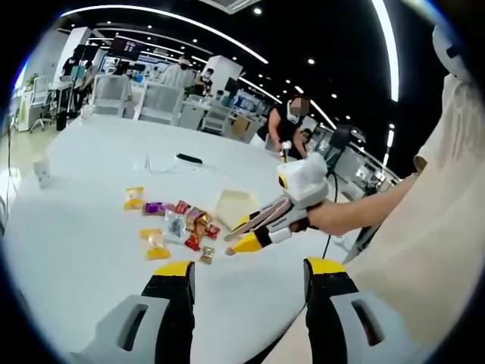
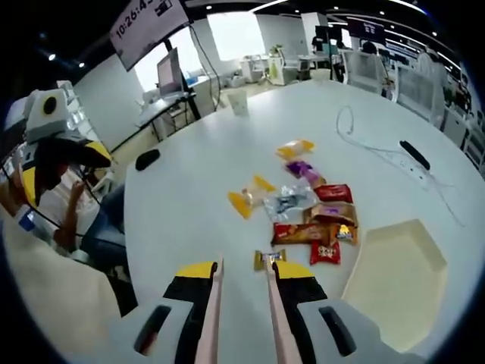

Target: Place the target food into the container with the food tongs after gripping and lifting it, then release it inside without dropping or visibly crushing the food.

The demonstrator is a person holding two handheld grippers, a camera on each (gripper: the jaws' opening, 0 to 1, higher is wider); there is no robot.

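Note:
Several snack packets (image 1: 175, 224) lie scattered mid-table beside a pale beige container (image 1: 235, 206). My right gripper (image 1: 244, 232) comes in from the right, hovering over the packets with pinkish food tongs (image 1: 267, 215) between its jaws. In the right gripper view, the right gripper (image 2: 245, 271) is shut on the tongs (image 2: 214, 303), whose arms stand slightly apart with nothing between them. A small gold-wrapped candy (image 2: 269, 259) lies just past the tong tips, with red packets (image 2: 299, 232) behind it and the container (image 2: 398, 269) to the right. My left gripper (image 1: 250, 269) is open and holds nothing.
A black power strip (image 2: 414, 154) with a thin cable lies on the far side of the white table (image 2: 189, 212). A paper cup (image 2: 238, 101) and a black mouse (image 2: 147, 158) sit near the edges. The person's arm (image 1: 356, 212) reaches in from the right. People and chairs fill the background.

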